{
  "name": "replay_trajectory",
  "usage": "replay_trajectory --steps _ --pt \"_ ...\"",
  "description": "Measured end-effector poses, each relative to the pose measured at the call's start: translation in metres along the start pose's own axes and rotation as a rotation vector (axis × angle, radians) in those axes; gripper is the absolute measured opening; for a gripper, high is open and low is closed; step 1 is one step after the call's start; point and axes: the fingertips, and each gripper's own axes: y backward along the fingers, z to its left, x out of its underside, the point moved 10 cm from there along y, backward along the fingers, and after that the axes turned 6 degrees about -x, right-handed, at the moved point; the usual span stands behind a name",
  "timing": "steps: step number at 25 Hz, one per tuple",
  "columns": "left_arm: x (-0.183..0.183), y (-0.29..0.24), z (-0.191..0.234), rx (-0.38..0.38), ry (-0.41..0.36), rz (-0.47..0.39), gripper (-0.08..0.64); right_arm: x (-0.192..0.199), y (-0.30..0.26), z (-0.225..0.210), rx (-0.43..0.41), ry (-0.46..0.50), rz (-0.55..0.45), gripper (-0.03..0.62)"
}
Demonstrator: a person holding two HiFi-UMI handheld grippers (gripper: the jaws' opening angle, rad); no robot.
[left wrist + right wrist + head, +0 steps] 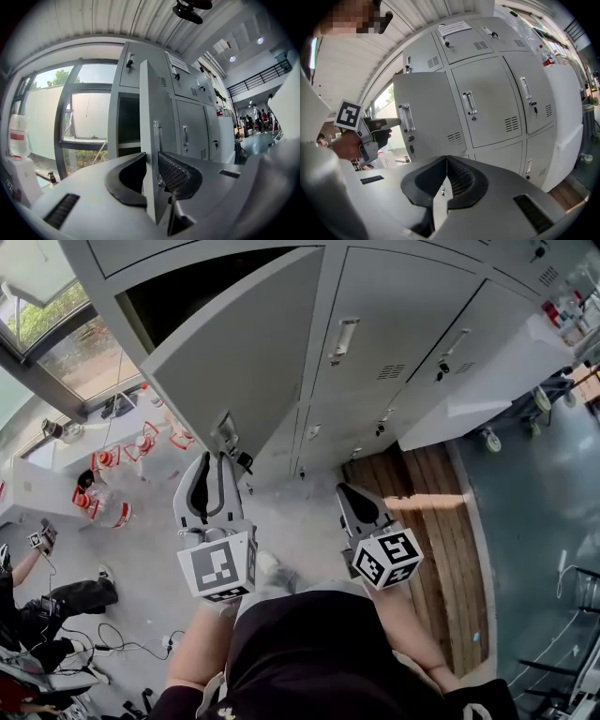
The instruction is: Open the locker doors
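The grey locker door [234, 352] at the left stands swung open, its dark compartment [197, 287] showing behind it. My left gripper [223, 451] is shut on that door's free edge, beside its handle [405, 118]. In the left gripper view the door's edge [150, 140] sits upright between the two pads. The right gripper view shows the left gripper [391, 123] against the same door [431, 112]. My right gripper [345, 491] hangs lower and to the right, shut and holding nothing. It faces the closed middle door [487, 103] from a distance.
Closed locker doors [394, 324] with vertical handles [343, 338] fill the wall to the right. A white wheeled cabinet [487, 399] stands at the far right beside a wooden platform [431, 521]. Red-and-white items [112, 465] and a seated person [37, 606] are at the left.
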Motion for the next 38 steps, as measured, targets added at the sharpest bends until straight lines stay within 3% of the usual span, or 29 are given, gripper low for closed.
replay_trajectory --steps 4,7,13,25,38 --pt "-0.007 0.013 -0.029 -0.044 0.015 0.007 0.083 0.004 0.036 -0.011 -0.009 -0.009 -0.004 0.028" --pt "-0.005 0.022 -0.047 -0.039 -0.032 0.018 0.081 0.01 0.063 -0.018 -0.009 -0.016 -0.004 0.028" --pt "-0.007 0.037 -0.085 -0.064 -0.02 0.01 0.075 0.019 0.115 -0.04 0.039 -0.033 -0.027 0.028" --pt "-0.014 0.042 -0.155 0.05 -0.022 -0.016 0.046 0.025 0.19 -0.07 0.166 -0.05 -0.1 0.028" --pt "-0.024 0.03 -0.203 0.189 -0.035 -0.022 0.035 0.033 0.238 -0.082 0.28 -0.074 -0.154 0.028"
